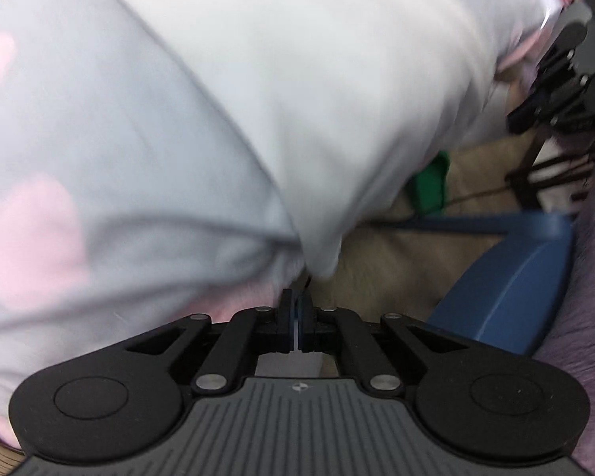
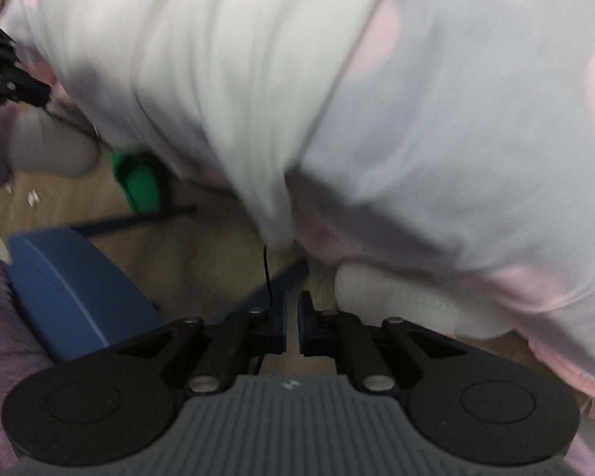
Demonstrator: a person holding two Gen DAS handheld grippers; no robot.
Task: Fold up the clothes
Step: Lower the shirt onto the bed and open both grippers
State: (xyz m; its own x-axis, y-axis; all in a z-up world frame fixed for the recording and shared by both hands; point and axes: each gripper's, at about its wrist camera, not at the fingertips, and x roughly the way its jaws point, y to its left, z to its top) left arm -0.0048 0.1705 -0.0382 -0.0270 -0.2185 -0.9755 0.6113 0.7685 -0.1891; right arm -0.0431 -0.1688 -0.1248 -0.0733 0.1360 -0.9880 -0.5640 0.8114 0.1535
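A pale white garment with soft pink patches (image 1: 258,99) fills most of the left wrist view, blurred and hanging above the floor. One corner of it runs down into my left gripper (image 1: 296,297), whose pads are pressed together on a thin white sliver of the cloth. In the right wrist view the same garment (image 2: 416,119) hangs above my right gripper (image 2: 292,301). Its pads stand a narrow slit apart with bare floor showing between them. A black thread (image 2: 266,273) dangles from the cloth's lowest corner beside the left finger. Each gripper shows at the edge of the other's view: the right gripper (image 1: 535,107), the left gripper (image 2: 27,91).
Below lies a tan wooden floor (image 1: 384,261). A blue chair seat (image 1: 507,289) (image 2: 71,289) stands close by, with a green object (image 1: 430,186) (image 2: 139,186) behind it. Purple fleecy fabric (image 1: 591,317) edges both views. White rounded shapes (image 2: 396,301), perhaps socked feet, rest on the floor.
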